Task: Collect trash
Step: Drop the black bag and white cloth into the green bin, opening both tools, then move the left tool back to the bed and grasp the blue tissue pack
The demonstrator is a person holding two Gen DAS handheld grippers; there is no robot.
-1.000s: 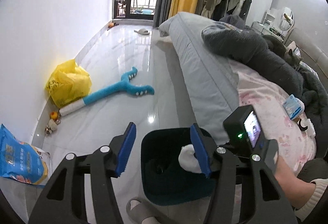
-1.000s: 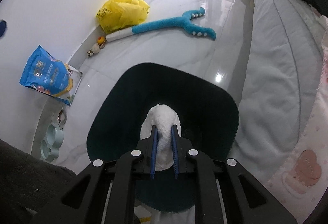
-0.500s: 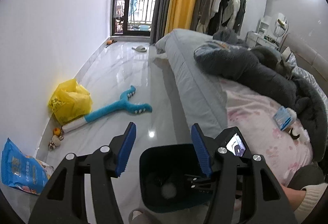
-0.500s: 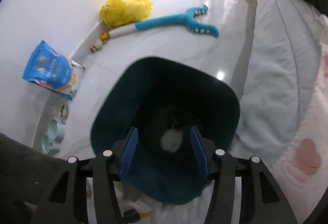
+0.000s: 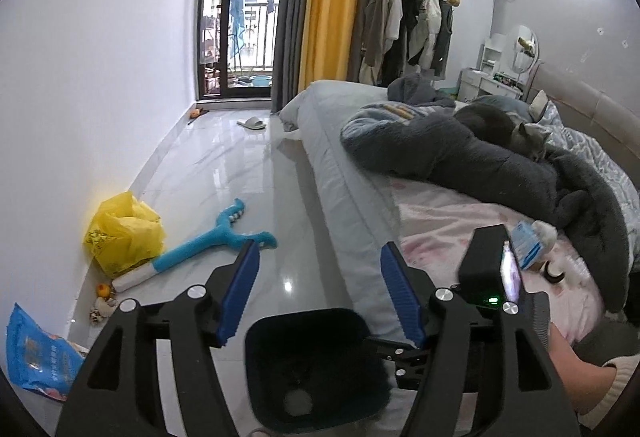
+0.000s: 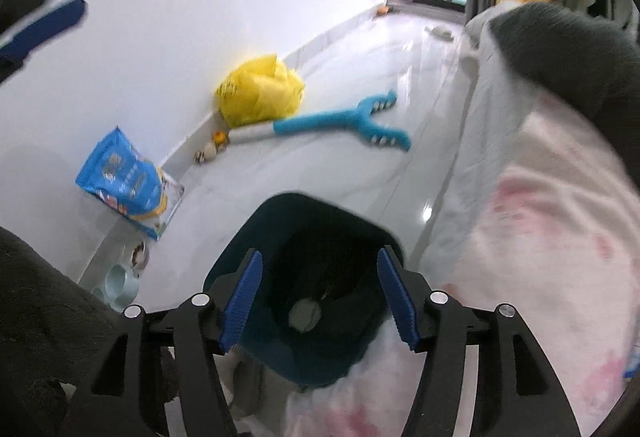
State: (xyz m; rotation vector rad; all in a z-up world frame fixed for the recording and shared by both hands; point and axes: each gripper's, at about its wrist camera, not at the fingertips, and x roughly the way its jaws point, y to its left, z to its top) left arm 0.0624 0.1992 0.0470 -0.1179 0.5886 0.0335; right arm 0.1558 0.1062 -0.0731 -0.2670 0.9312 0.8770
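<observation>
A dark teal bin (image 5: pixel 308 325) (image 6: pixel 320 221) stands on the floor beside the bed. A white wad of tissue (image 5: pixel 297 402) (image 6: pixel 305 314) lies at its bottom. My right gripper (image 6: pixel 320 295) hangs above the bin mouth, its jaws opening, nothing between them. My left gripper (image 5: pixel 320 291) is also above the bin, jaws opening and empty. The right gripper's body (image 5: pixel 486 277) shows at the right of the left wrist view. On the pink sheet lie a blue-and-white packet (image 5: pixel 525 243) and a white wad (image 5: pixel 545 233).
A yellow plastic bag (image 5: pixel 122 233), a blue plush toy (image 5: pixel 216 237) and a blue pouch (image 5: pixel 38 361) lie on the tiled floor by the wall. Pet bowls (image 6: pixel 118 279) sit near the bin. A grey cat (image 5: pixel 508 129) rests on the dark blanket (image 5: pixel 480 161) on the bed.
The right gripper opened and let the white tissue drop into the bin, then rose. Both grippers lifted, and the left wrist view now takes in more of the room.
</observation>
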